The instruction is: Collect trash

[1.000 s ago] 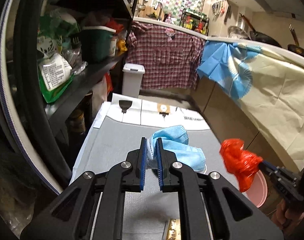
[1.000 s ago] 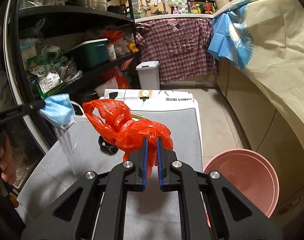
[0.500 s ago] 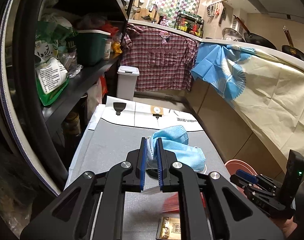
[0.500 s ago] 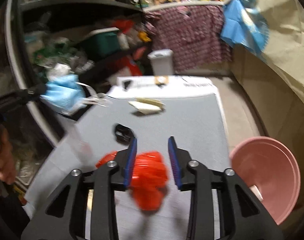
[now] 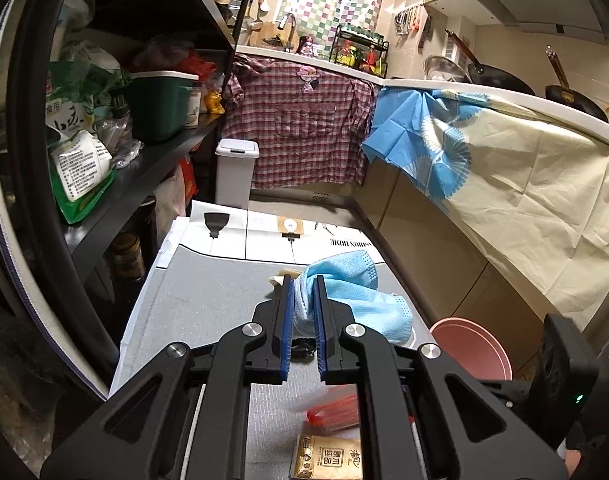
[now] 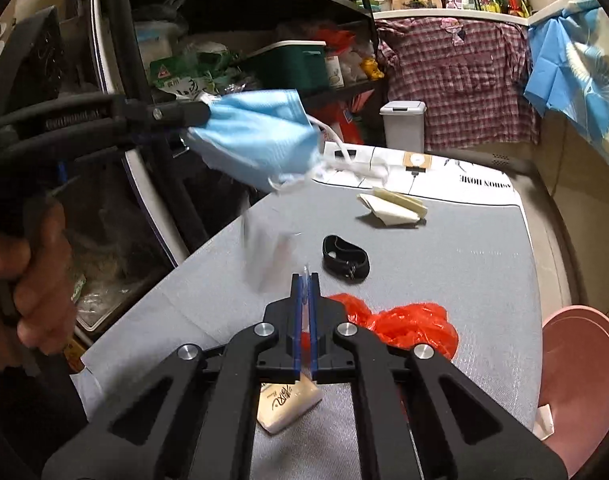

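1. Since the earlier frame, the red plastic bag (image 6: 408, 326) has left the right tongs (image 6: 303, 280) and now lies on the grey worktop (image 6: 464, 248); these tongs are now closed, seemingly on a blurred clear film.
2. Left tongs (image 5: 303, 286) pinch the blue face mask (image 5: 356, 300) above the worktop.
3. Both seem light, soft and crumpling; I would grip a bunched fold.
4. Pink basin (image 6: 576, 364) stands beside.
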The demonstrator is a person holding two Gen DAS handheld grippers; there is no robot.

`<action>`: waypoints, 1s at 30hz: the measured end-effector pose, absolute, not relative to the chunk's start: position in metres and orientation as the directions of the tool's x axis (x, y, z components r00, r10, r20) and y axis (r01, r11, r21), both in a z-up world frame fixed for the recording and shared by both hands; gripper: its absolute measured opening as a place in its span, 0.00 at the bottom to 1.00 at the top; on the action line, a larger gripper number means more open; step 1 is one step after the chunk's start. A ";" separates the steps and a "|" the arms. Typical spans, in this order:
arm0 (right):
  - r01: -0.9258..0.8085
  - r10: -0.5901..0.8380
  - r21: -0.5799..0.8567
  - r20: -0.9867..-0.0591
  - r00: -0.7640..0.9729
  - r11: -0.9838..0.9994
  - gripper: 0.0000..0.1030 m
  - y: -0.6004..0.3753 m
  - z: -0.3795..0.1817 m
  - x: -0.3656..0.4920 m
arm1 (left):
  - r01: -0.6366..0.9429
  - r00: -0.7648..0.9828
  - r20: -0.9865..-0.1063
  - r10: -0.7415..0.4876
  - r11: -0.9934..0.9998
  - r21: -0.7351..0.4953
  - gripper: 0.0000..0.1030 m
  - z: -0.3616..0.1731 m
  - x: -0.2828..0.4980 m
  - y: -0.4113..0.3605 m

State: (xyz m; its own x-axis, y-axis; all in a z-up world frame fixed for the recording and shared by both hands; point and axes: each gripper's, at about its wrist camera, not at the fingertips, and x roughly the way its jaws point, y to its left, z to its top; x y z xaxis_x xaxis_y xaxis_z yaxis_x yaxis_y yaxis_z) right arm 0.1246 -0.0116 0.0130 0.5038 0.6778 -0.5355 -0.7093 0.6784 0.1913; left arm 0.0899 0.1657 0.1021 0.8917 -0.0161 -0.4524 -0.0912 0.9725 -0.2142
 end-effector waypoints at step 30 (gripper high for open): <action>-0.574 0.594 0.192 -0.430 0.680 0.796 0.01 -0.140 0.077 0.110 | -0.077 0.877 -0.480 -0.024 0.979 -0.191 0.09 0.094 0.096 0.145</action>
State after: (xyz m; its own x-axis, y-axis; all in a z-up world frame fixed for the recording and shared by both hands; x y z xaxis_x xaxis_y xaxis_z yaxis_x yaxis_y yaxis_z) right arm 0.1103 -0.1399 0.0772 0.6798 0.5938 -0.4304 -0.5741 0.7961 0.1916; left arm 0.0960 0.1449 0.0941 0.8767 -0.0242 -0.4804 -0.0774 0.9786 -0.1906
